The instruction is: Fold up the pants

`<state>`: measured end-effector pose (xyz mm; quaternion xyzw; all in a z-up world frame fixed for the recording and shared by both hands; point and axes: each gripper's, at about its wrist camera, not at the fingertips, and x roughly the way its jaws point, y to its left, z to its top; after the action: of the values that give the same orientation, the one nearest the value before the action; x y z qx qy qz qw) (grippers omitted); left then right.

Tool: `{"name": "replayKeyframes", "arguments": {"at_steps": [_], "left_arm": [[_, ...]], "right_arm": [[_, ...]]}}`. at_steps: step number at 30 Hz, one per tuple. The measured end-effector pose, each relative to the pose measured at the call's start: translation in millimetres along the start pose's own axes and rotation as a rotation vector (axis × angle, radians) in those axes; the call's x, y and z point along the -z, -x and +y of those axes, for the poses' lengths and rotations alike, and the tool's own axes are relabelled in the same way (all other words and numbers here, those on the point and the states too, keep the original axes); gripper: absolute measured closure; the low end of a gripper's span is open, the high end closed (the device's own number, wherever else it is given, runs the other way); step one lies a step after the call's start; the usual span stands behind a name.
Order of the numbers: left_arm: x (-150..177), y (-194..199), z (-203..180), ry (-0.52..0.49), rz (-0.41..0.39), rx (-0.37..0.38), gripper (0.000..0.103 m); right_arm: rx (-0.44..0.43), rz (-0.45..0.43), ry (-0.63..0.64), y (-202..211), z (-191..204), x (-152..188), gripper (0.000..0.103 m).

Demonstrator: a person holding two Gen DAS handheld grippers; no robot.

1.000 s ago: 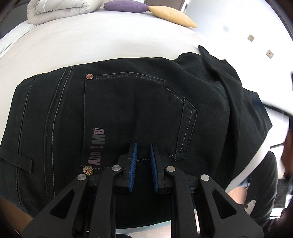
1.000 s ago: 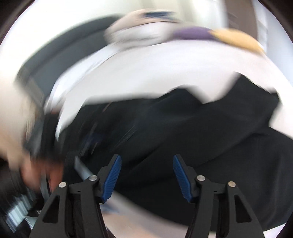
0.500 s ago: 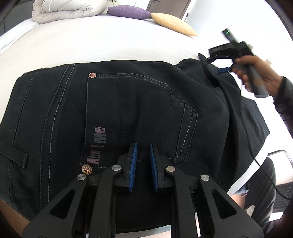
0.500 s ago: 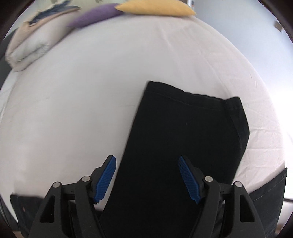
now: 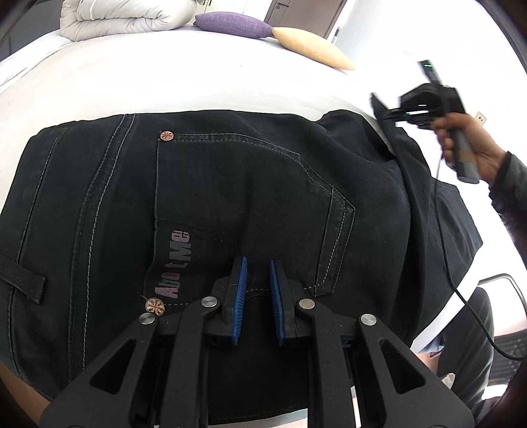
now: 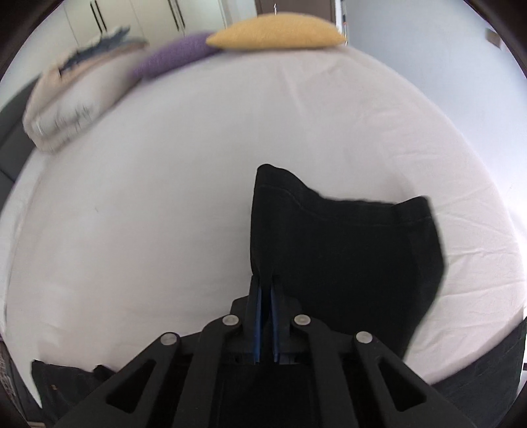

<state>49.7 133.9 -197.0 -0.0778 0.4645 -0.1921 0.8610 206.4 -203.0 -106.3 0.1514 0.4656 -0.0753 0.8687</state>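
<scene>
The black jeans [image 5: 230,204] lie on the white bed [image 5: 164,82], seat side up, with the back pocket [image 5: 250,210] facing the left camera. The left claw [image 5: 257,263] is low over the pocket opening, its blue pads a little apart; I cannot tell if it presses the cloth, but it seems placed there to keep the waist part from sliding. The right claw [image 6: 266,289] is pressed together on the edge of the leg end [image 6: 346,243], which is lifted, probably to carry it over toward the waist for the fold. A purple cushion [image 5: 230,23] and a yellow cushion [image 5: 313,49] rest far behind.
</scene>
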Motion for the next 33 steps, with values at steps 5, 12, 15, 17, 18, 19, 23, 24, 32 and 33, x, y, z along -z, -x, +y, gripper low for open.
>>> {"name": "replayKeyframes", "arguments": {"at_steps": [5,12,15,17,18,19,23,24,32,33], "left_arm": [[-1.6,-2.0,-5.6,-0.006,0.003,-0.016,0.089],[-9.2,-4.6,-6.8,0.017,0.022,-0.016,0.089],[-12.8,-5.8,-8.3,0.018,0.030,-0.028,0.089],[-15.0,-7.3,-11.4,0.015,0.036,-0.040,0.089],[-15.5,-7.6,-12.1,0.012,0.039,-0.045,0.089],[-16.2,-8.1,-13.1,0.011,0.041,-0.050,0.089],[-19.5,-11.0,-17.8,0.013,0.048,-0.066,0.089],[-19.9,-11.6,-18.7,0.013,0.049,-0.070,0.089],[-19.6,-14.8,-23.3,0.013,0.047,-0.090,0.089],[-19.3,-14.7,-23.9,0.012,0.047,-0.092,0.089]], "right_arm": [[-0.154,-0.189,-0.146,96.1,-73.6,25.8,0.098],[-0.258,-0.301,-0.414,164.8,-197.6,128.7,0.098],[-0.246,-0.235,-0.519,147.4,-235.2,175.1,0.094],[-0.261,-0.181,-0.612,133.7,-257.0,204.8,0.093],[-0.282,-0.176,-0.649,130.2,-258.5,225.1,0.086],[-0.302,-0.173,-0.682,127.4,-260.0,235.6,0.067],[-0.405,-0.273,-0.804,133.4,-276.5,249.9,0.031],[-0.410,-0.282,-0.817,135.5,-277.5,247.5,0.030],[-0.381,-0.301,-0.926,122.7,-284.5,235.2,0.049],[-0.378,-0.299,-0.943,117.6,-287.9,235.6,0.058]]}}
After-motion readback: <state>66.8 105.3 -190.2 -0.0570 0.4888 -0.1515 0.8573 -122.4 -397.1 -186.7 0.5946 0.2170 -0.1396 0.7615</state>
